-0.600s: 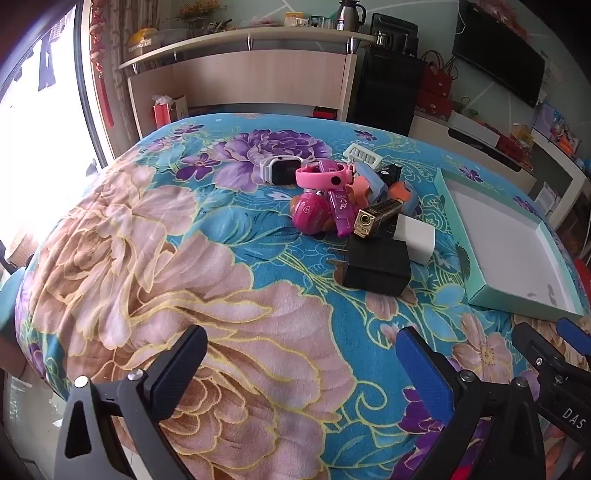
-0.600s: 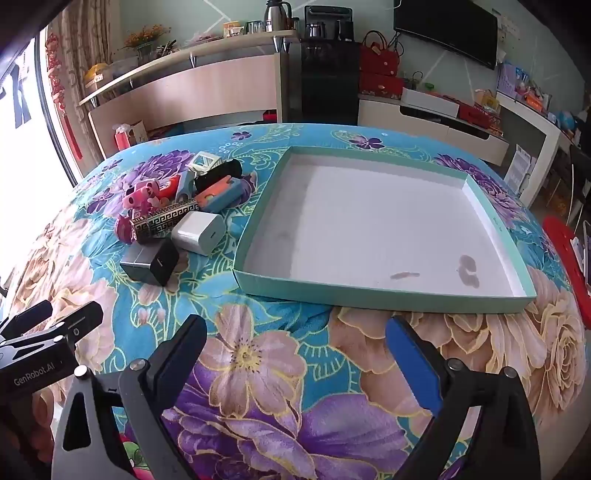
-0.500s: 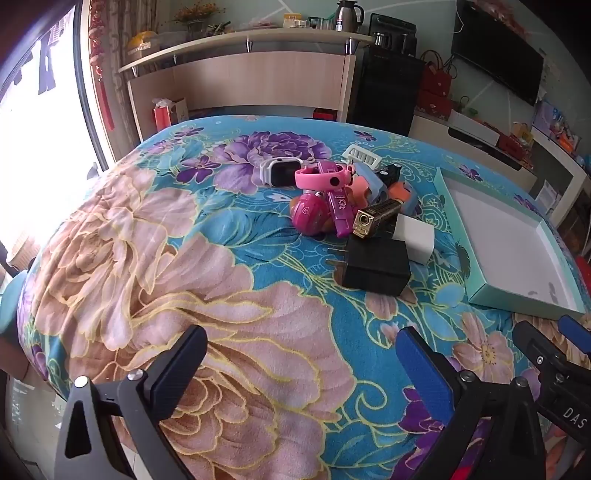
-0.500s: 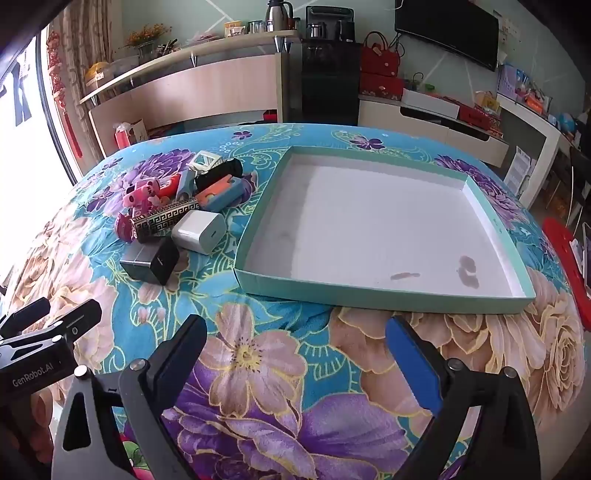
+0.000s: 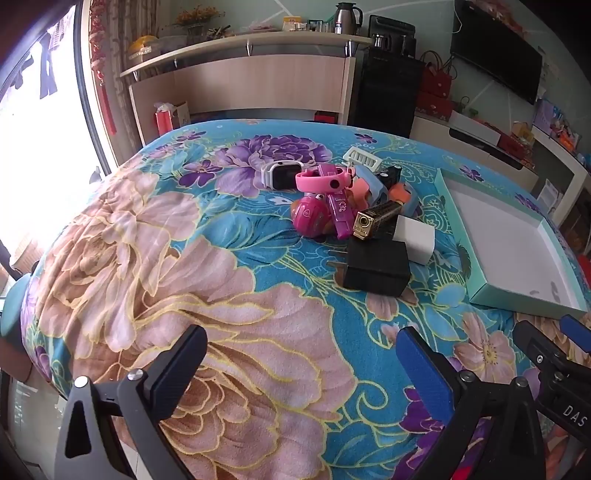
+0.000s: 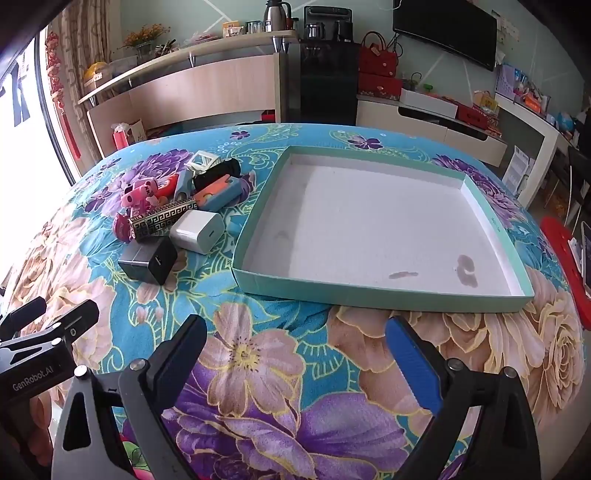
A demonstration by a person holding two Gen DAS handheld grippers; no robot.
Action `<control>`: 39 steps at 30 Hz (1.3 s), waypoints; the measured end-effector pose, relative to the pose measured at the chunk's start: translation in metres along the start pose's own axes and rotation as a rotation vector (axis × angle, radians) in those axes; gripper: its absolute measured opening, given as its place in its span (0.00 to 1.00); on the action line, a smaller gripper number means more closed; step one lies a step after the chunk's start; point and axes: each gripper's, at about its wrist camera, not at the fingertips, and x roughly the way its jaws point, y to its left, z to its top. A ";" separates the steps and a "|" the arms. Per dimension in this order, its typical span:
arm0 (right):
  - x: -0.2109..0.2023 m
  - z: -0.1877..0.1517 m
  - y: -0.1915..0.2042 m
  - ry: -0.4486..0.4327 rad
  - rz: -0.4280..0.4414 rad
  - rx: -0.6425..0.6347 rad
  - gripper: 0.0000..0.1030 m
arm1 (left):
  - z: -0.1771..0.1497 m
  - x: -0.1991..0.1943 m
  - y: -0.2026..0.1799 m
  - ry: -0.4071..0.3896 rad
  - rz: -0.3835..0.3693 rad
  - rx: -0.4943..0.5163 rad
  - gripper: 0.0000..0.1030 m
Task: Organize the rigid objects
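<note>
Small rigid objects lie heaped on the floral blanket: a black charger (image 5: 375,267) (image 6: 149,260), a white charger (image 5: 413,238) (image 6: 197,230), a gold-patterned black bar (image 5: 376,218) (image 6: 162,221), a pink watch (image 5: 323,179), a magenta ball (image 5: 308,218) and a white smartwatch (image 5: 279,173). To the pile's right sits a shallow mint-green tray (image 6: 376,291) (image 5: 513,295) with a white, stained floor and nothing inside. My left gripper (image 5: 299,354) hovers open above the blanket, well short of the pile. Open too, my right gripper (image 6: 295,343) hangs in front of the tray's near wall.
The blanket covers a rounded surface that drops off at the near and left edges. Behind stand a wooden counter (image 5: 258,70), a black cabinet (image 6: 325,85) and a wall television (image 6: 445,27). A red item (image 6: 565,266) lies past the right edge.
</note>
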 end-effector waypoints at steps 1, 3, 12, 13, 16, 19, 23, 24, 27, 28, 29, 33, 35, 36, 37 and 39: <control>0.000 0.000 0.000 0.000 -0.001 0.000 0.95 | 0.000 0.000 0.000 0.002 0.001 0.001 1.00; 0.000 0.000 0.000 0.001 -0.004 0.000 0.95 | 0.000 0.000 -0.001 0.002 0.002 0.004 1.00; 0.000 0.000 -0.001 0.003 -0.006 -0.001 0.95 | -0.001 0.001 0.000 0.008 0.008 0.003 1.00; 0.000 -0.001 -0.001 0.003 -0.007 -0.001 0.95 | -0.001 0.001 0.000 0.008 0.007 0.003 1.00; 0.000 -0.001 0.000 0.005 -0.009 -0.001 0.95 | -0.001 0.001 0.000 0.008 0.008 0.004 1.00; 0.000 -0.001 0.000 0.005 -0.010 -0.002 0.95 | -0.001 0.002 0.000 0.010 0.008 0.006 1.00; 0.000 -0.001 0.000 0.006 -0.010 -0.002 0.95 | -0.001 0.002 -0.001 0.012 0.009 0.008 1.00; 0.000 -0.001 0.000 0.005 -0.010 -0.002 0.95 | -0.001 0.002 -0.001 0.012 0.010 0.007 1.00; 0.001 -0.001 0.000 0.006 -0.010 -0.002 0.95 | -0.001 0.002 -0.001 0.011 0.009 0.007 1.00; 0.000 -0.001 0.000 0.005 -0.010 -0.002 0.95 | -0.001 0.002 -0.001 0.011 0.010 0.007 1.00; 0.000 -0.001 0.000 0.005 -0.009 -0.002 0.95 | -0.001 0.002 -0.001 0.011 0.010 0.007 1.00; 0.001 -0.001 0.000 0.005 -0.010 -0.002 0.95 | -0.001 0.003 -0.001 0.013 0.009 0.007 1.00; 0.001 -0.001 0.000 0.005 -0.010 -0.002 0.95 | -0.001 0.003 -0.001 0.016 0.009 0.007 1.00; 0.001 -0.001 0.000 0.006 -0.010 -0.003 0.95 | -0.001 0.004 -0.001 0.018 0.009 0.007 1.00; 0.001 -0.001 0.000 0.006 -0.010 -0.003 0.95 | -0.001 0.004 -0.001 0.019 0.009 0.007 1.00; 0.001 -0.001 0.000 0.006 -0.010 -0.003 0.95 | -0.001 0.004 -0.001 0.021 0.010 0.007 1.00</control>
